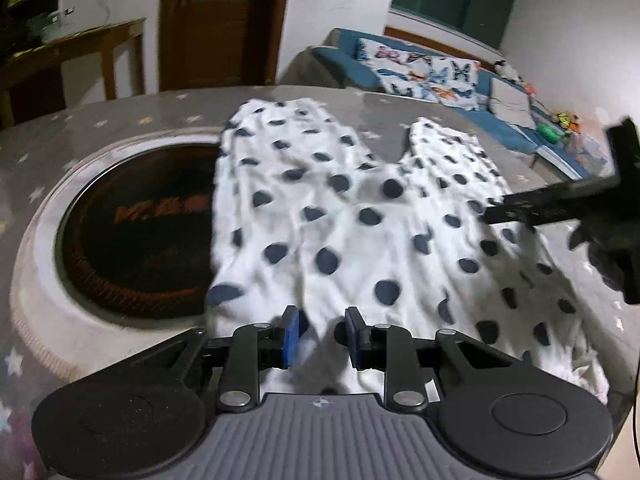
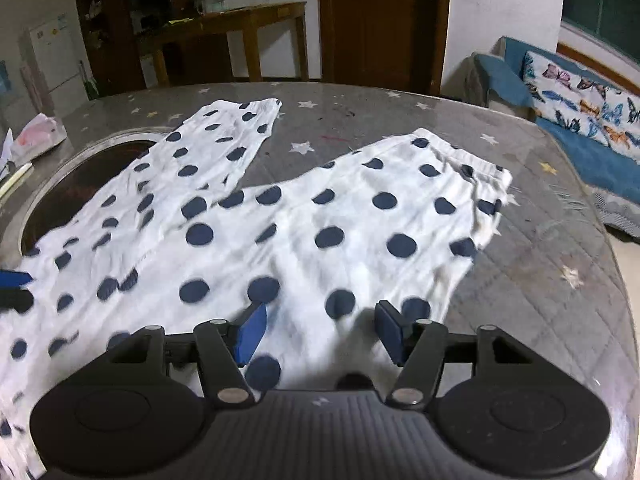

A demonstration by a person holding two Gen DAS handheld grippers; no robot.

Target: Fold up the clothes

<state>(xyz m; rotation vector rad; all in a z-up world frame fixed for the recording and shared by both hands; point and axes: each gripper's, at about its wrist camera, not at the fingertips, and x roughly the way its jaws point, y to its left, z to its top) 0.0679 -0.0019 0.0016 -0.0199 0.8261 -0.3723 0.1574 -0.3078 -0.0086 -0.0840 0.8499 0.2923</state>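
White trousers with navy dots (image 1: 360, 208) lie spread flat on the grey star-patterned table (image 1: 120, 120), both legs pointing away. My left gripper (image 1: 321, 336) hovers low over the near waist end, its blue pads (image 1: 290, 336) a narrow gap apart with white cloth showing between them. My right gripper (image 2: 320, 332) is open wide just above the trousers (image 2: 320, 224) near the right leg. In the left wrist view the right gripper (image 1: 516, 210) reaches in from the right, held by a dark gloved hand (image 1: 604, 252). The left gripper's blue pad (image 2: 16, 278) shows at the left edge.
A round recessed hob (image 1: 136, 232) sits in the table; the left trouser leg overlaps its rim (image 2: 44, 192). A plastic bag (image 2: 38, 136) lies at the table's far left. Beyond stand a wooden desk (image 2: 240, 20), a door and a blue sofa (image 2: 600, 160).
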